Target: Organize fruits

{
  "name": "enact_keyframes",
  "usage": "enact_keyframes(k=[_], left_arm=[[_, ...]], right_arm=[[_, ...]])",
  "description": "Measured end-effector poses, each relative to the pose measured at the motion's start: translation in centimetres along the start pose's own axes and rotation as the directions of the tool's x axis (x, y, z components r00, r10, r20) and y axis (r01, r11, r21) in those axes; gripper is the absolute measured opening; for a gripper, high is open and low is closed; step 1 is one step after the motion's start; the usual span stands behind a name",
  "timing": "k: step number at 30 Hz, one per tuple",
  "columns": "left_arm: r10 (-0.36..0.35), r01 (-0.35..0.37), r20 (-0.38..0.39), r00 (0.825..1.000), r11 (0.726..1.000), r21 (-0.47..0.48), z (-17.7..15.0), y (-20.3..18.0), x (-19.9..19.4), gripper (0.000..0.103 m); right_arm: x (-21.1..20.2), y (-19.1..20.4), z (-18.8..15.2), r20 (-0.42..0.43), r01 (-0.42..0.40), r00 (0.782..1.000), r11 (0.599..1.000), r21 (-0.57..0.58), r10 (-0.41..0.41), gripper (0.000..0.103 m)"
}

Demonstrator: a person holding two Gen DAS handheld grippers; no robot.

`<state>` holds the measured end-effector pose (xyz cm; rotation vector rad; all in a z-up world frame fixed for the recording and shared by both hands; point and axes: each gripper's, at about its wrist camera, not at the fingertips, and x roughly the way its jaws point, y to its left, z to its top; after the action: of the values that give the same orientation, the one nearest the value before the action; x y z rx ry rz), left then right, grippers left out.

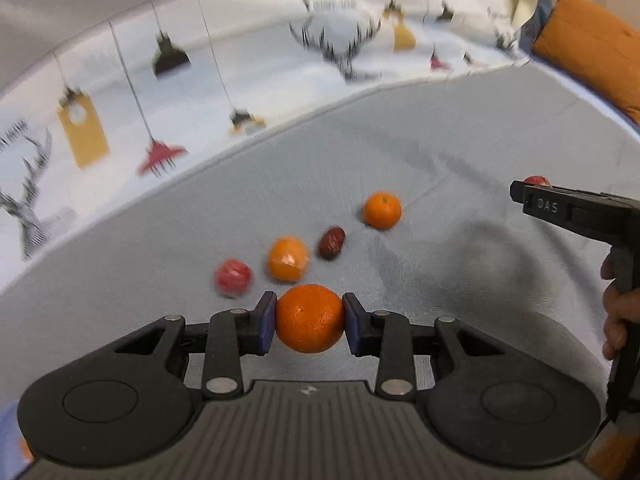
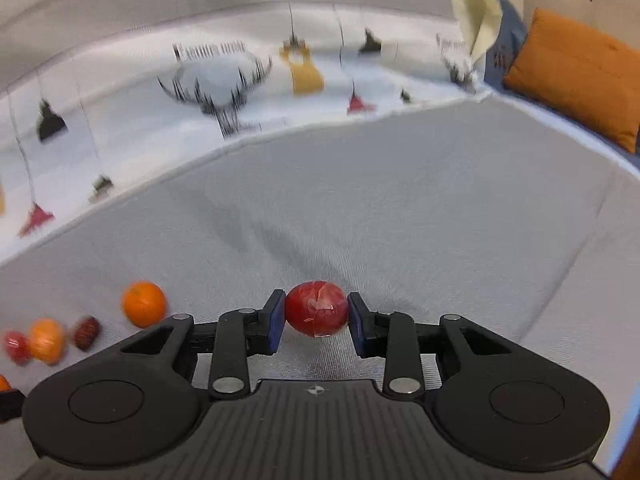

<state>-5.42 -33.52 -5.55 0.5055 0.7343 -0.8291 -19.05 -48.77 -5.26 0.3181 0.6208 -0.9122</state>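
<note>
A: An orange (image 1: pixel 310 318) is clamped between the pads of the left gripper (image 1: pixel 309 322), clear of the grey sheet (image 1: pixel 440 152). A red fruit (image 2: pixel 316 309) is pinched in the right gripper (image 2: pixel 316 314).

B: Risk?

A: Both are round and held only at their sides. A slip could be caused by a quick swing, and the red fruit's glossy wrap could be torn by too hard a squeeze.

B: Count on the sheet?

A: Four are seen lying loose: one orange (image 1: pixel 382 210), one wrapped orange (image 1: pixel 288 260), one dark date-like fruit (image 1: pixel 331 243) and one red (image 1: pixel 233 278). With the held pair, six are counted.
</note>
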Motion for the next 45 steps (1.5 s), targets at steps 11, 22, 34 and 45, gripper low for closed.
enact_keyframes(k=[11,22,34,45], left_arm=[[0.101,-0.101,-0.059,0.993,0.995,0.002,-5.4,6.6,-15.6,0.039],[0.195,-0.215,-0.113,0.974,0.956,-0.198,-15.5,13.1,-30.2,0.039],[0.173,-0.162,0.002,0.985,0.929,-0.333,-20.7,13.5,-38.3,0.039],[0.204,-0.186,0.012,0.979,0.915,-0.359,-22.2,13.9,-40.7,0.039]], right_arm=[[-16.4,7.4,-1.2,0.082,-0.320,0.943,0.947,-0.031,0.321,0.034],[-30.0,15.2,-8.1,-0.104,-0.582,0.813,0.803,-0.127,0.573,0.034],[-39.5,16.4,-12.9,-0.142,-0.608,0.790,0.734,-0.302,0.596,0.034],[-41.6,16.4,-12.7,-0.102,-0.616,0.779,0.724,-0.312,0.619,0.034]])
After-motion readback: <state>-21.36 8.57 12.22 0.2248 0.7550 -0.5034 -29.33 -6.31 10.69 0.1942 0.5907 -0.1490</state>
